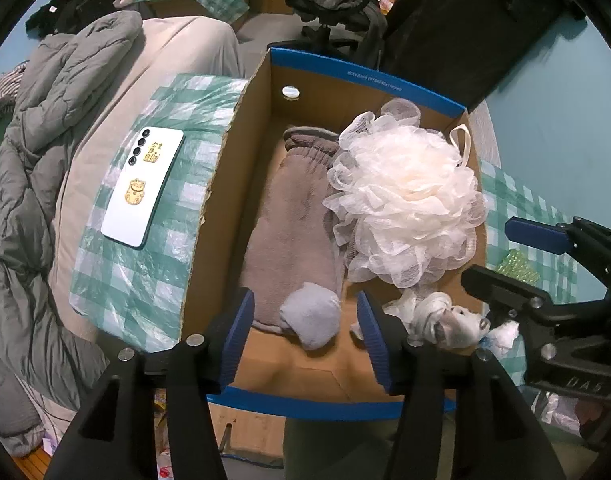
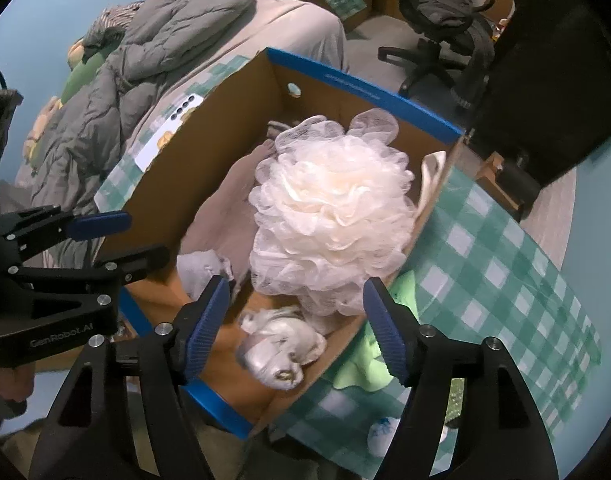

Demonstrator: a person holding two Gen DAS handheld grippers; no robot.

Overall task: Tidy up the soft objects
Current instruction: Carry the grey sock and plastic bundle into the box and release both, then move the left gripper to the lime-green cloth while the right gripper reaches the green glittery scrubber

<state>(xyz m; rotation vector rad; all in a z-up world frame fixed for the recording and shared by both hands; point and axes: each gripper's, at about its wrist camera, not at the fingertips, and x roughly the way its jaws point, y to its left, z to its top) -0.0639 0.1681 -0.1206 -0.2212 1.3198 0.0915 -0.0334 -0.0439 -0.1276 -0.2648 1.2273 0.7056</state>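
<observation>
Two grippers hang over an open cardboard box (image 1: 233, 184) with blue rims, and both have their fingers spread apart with nothing between them. The left gripper (image 1: 303, 340) is above the near end of the box, just over a small grey-blue sock ball (image 1: 311, 320) that lies on the box floor near the near rim. The right gripper (image 2: 295, 330) is above the near right corner of the box, over a crumpled white and grey soft item (image 2: 281, 354) that rests on the floor in that corner. A big white mesh bath pouf (image 1: 405, 200) fills the right side of the box, and its loop cord (image 1: 463, 144) leans against the right wall. A grey-brown fleece cloth (image 1: 293, 232) lies along the left side of the box floor, partly under the pouf. The box stands on a green and white checked cover (image 2: 505, 280). On this cover, just outside the right wall of the box, there is a light green cloth (image 2: 365, 364). A white phone (image 1: 143, 188) with gold stickers lies face down on the cover to the left of the box. A grey quilt (image 1: 45, 140) is heaped on the bed farther to the left.
</observation>
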